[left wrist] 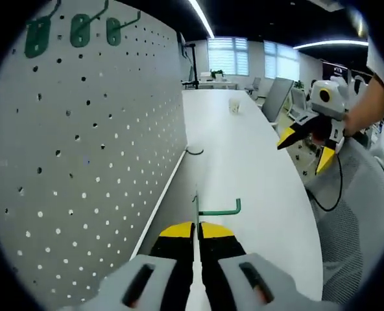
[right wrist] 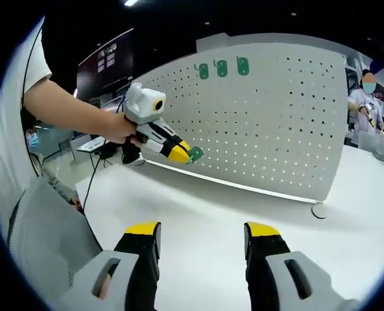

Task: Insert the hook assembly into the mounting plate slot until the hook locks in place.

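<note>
Left gripper (left wrist: 196, 228): jaws closed on a green hook (left wrist: 216, 210), pinching its flat plate edge-on, with the hook arm sticking out sideways. In the right gripper view it's held by a hand (right wrist: 117, 127) just in front of the pegboard. Right gripper (right wrist: 202, 232): jaws wide apart, holding nothing, hovering over the white table (right wrist: 198, 214). White pegboard (left wrist: 82, 162) stands upright along the table edge. Three green hooks (right wrist: 222, 68) already mounted in a row near its top. Small white cup (left wrist: 235, 105) far down the table.
</note>
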`<action>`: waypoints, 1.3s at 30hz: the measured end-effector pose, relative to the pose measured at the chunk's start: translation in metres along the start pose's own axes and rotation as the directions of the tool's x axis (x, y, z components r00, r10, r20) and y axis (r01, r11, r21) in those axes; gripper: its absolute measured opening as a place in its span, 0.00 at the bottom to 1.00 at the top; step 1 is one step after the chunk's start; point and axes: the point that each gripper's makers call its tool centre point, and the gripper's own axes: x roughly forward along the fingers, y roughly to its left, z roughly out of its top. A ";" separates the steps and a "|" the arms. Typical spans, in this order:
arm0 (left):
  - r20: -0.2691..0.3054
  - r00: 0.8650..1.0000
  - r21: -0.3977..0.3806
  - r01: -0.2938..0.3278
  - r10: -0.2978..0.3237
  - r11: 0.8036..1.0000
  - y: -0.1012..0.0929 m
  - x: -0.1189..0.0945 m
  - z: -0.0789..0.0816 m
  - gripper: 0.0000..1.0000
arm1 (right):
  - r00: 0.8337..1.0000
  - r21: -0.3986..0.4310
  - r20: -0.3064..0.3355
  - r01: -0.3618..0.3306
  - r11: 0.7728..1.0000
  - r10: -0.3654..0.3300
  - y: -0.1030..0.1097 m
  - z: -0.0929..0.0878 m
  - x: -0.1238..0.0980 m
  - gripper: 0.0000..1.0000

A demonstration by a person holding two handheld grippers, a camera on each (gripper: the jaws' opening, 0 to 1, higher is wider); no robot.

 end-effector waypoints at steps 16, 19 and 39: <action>0.216 0.975 -0.075 -0.037 0.053 0.996 -0.019 -0.034 0.037 0.01 | 1.000 -0.004 0.004 -0.004 1.000 0.004 0.001 0.001 0.000 0.50; 0.289 0.952 -0.108 -0.069 0.098 0.992 -0.020 -0.047 0.049 0.01 | 1.000 -0.003 0.006 -0.005 1.000 0.005 0.001 0.001 0.000 0.50; 0.463 0.853 -0.177 -0.177 0.240 0.968 -0.046 -0.115 0.078 0.01 | 1.000 -0.010 0.018 0.003 1.000 -0.002 0.001 0.004 -0.002 0.49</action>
